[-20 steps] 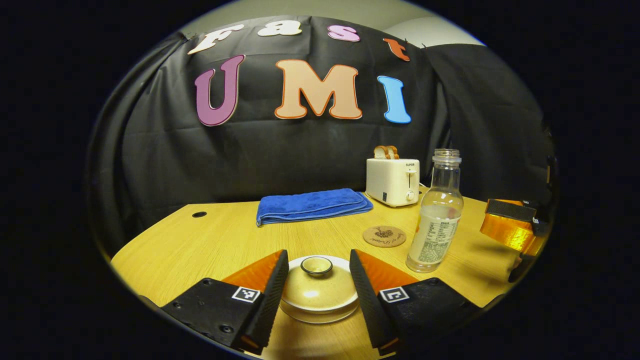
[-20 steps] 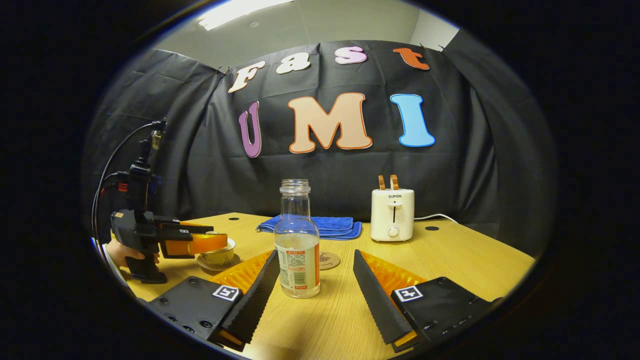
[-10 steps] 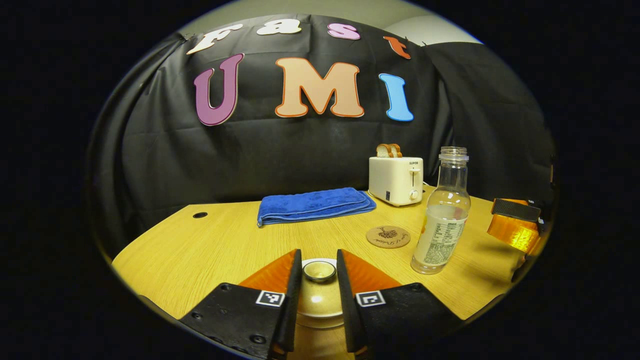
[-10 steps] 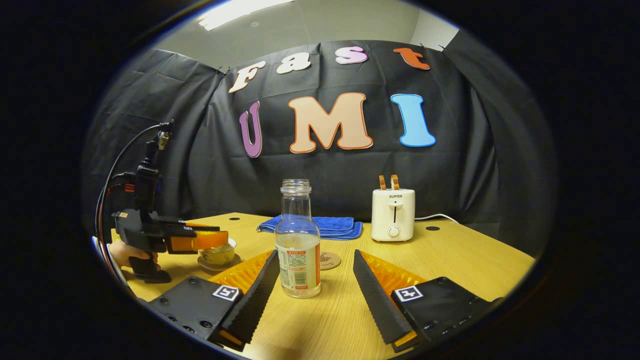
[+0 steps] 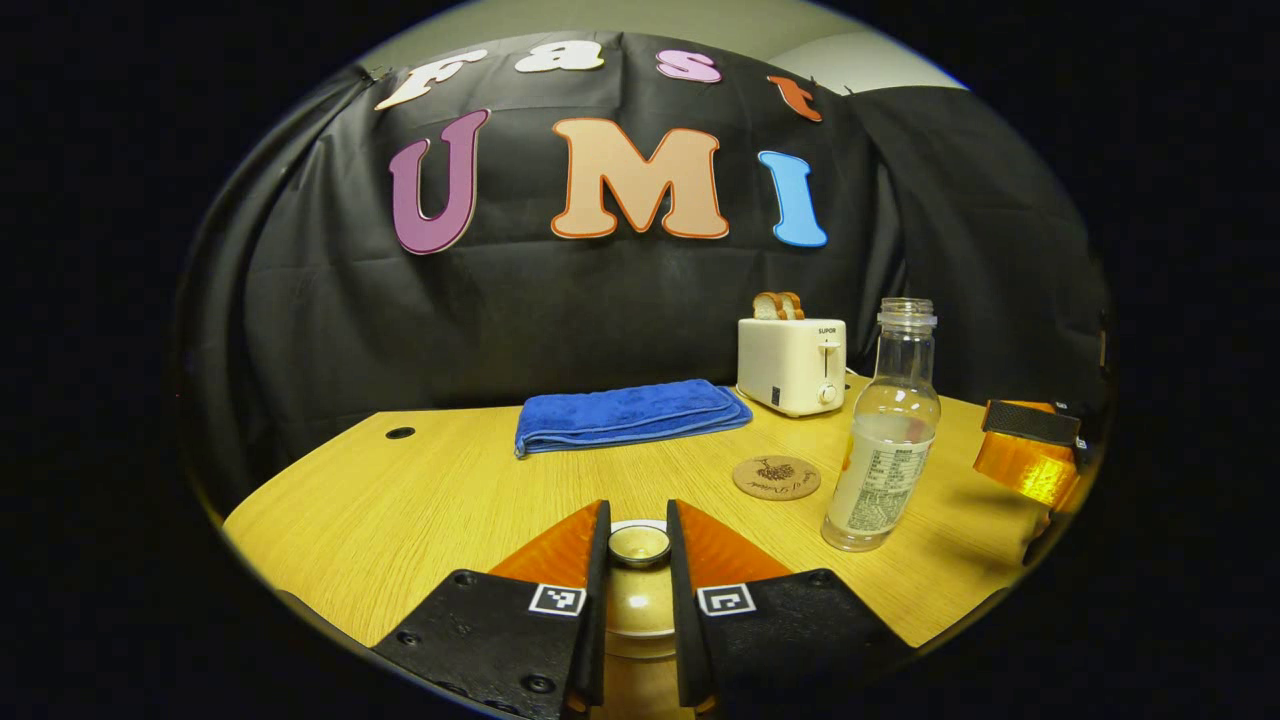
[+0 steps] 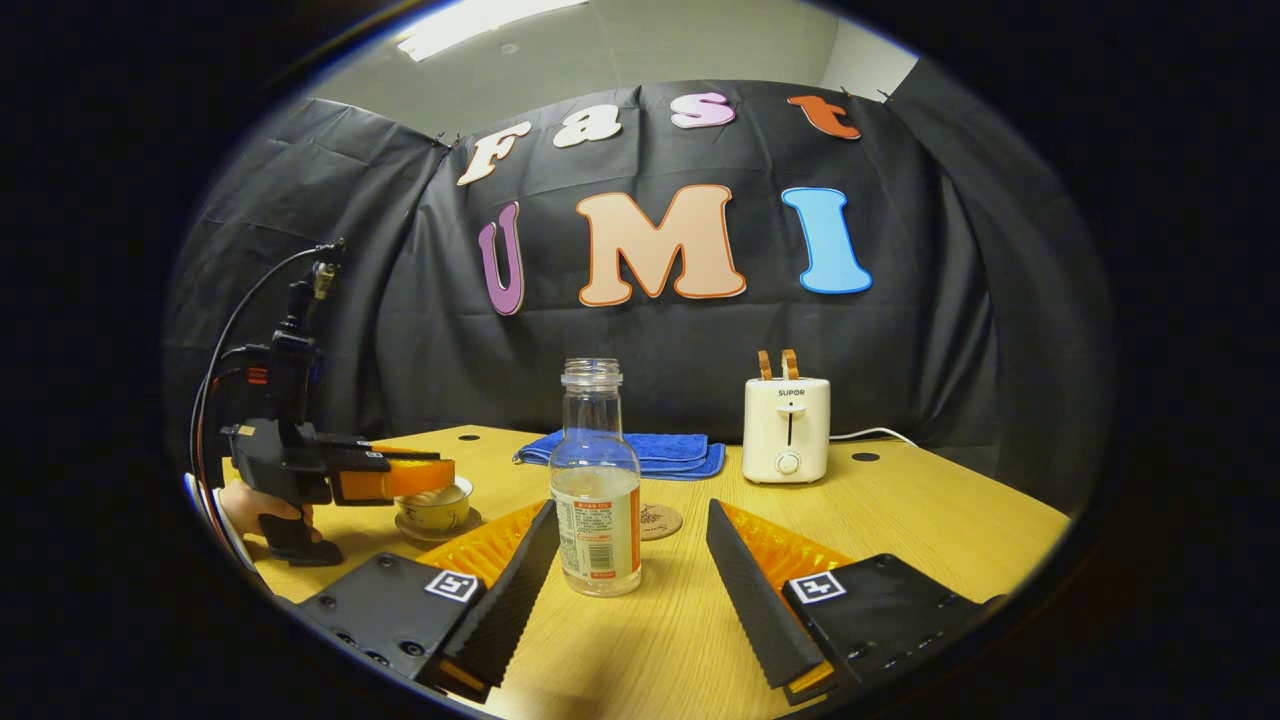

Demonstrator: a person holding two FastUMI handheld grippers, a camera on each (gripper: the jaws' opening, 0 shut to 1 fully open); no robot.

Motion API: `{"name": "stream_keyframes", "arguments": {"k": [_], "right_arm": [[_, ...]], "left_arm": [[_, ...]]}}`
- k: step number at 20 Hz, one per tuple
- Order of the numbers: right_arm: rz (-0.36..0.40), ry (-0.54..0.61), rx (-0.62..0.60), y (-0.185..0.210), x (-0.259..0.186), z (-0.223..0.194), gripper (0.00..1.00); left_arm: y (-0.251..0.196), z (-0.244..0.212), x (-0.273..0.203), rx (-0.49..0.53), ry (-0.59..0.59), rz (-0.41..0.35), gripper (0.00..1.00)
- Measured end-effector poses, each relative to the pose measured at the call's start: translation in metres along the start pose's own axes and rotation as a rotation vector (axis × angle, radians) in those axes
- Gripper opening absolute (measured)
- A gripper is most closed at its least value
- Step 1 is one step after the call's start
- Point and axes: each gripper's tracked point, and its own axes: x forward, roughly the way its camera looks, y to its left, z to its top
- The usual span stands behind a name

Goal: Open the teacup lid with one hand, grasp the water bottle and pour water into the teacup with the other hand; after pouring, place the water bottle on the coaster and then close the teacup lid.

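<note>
The beige teacup lid (image 5: 639, 545) sits on its cup on a white saucer, close in front in the left gripper view. My left gripper (image 5: 637, 522) is shut on the lid's round knob, one finger on each side. From the right gripper view, the left gripper (image 6: 400, 478) lies flat over the teacup (image 6: 435, 512). A clear, uncapped water bottle (image 6: 595, 500), partly filled, stands upright just ahead of my open right gripper (image 6: 630, 512), near its left finger and untouched. The round cork coaster (image 5: 776, 477) lies left of the bottle (image 5: 885, 440). The right gripper (image 5: 1030, 450) hangs beyond the bottle.
A white toaster (image 5: 790, 365) with bread slices stands at the back right of the wooden table (image 5: 420, 500). A folded blue towel (image 5: 625, 412) lies at the back centre. A hand (image 6: 245, 505) holds the left gripper's handle at the table's left edge.
My left gripper's fingers have drawn together from wide open around the lid to tight on its knob. The right gripper and the bottle have stayed put.
</note>
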Motion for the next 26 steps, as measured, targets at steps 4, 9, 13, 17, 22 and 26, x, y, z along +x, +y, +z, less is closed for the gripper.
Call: {"name": "stream_keyframes", "arguments": {"k": [4, 9, 13, 17, 22, 26], "right_arm": [[0.010, 0.002, 0.001, 0.002, 0.002, 0.000, 0.96], [0.061, 0.004, 0.003, 0.011, 0.005, 0.000, 0.96], [0.110, 0.012, 0.006, 0.019, 0.015, -0.003, 0.96], [0.098, 0.039, 0.005, 0.019, 0.031, -0.009, 0.96], [0.087, 0.116, -0.002, 0.024, 0.046, -0.024, 0.92], [0.080, 0.156, -0.010, 0.031, 0.059, -0.030, 0.96]], "left_arm": [[0.012, 0.011, -0.009, -0.042, -0.077, 0.044, 0.25], [0.020, 0.009, -0.014, -0.038, -0.080, 0.076, 0.25], [0.034, 0.008, -0.023, -0.026, -0.085, 0.113, 0.24], [0.056, 0.007, -0.035, -0.030, -0.090, 0.153, 0.25], [0.091, 0.005, -0.052, -0.037, -0.099, 0.221, 0.24], [0.111, 0.003, -0.063, -0.034, -0.099, 0.252, 0.25]]}}
